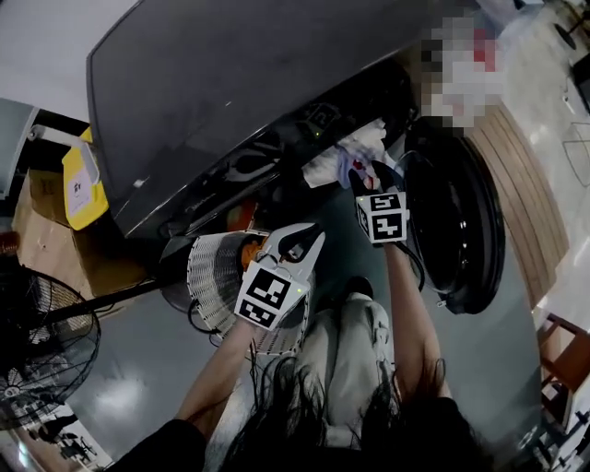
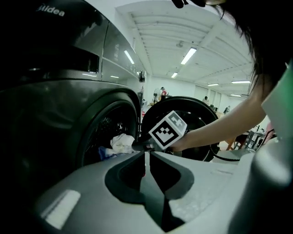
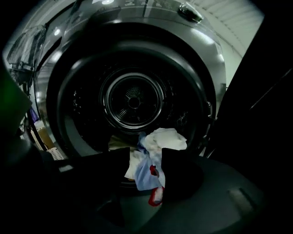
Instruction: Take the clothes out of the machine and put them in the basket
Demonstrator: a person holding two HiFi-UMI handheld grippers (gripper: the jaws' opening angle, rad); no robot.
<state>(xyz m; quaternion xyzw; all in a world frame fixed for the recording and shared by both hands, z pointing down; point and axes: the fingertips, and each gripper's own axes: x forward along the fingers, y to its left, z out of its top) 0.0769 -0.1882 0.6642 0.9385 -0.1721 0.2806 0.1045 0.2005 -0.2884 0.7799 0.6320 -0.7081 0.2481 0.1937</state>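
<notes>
Only the right gripper view shows the drum (image 3: 133, 100). Right gripper (image 3: 145, 155) pinches one clothes bundle (image 3: 164, 138). Left gripper (image 2: 147, 154) closed, empty. One basket (image 1: 208, 269).

The only word that can be read is the brand "Midea" (image 2: 50, 10), in pale letters on the top front of the dark washing machine (image 2: 59, 105), high up and to the left of the left claw (image 2: 147, 160) in the left gripper view. In the head view a white label (image 1: 77, 190) on the yellow container (image 1: 85, 166), well off to the left of that claw, bears print too small to read.
</notes>
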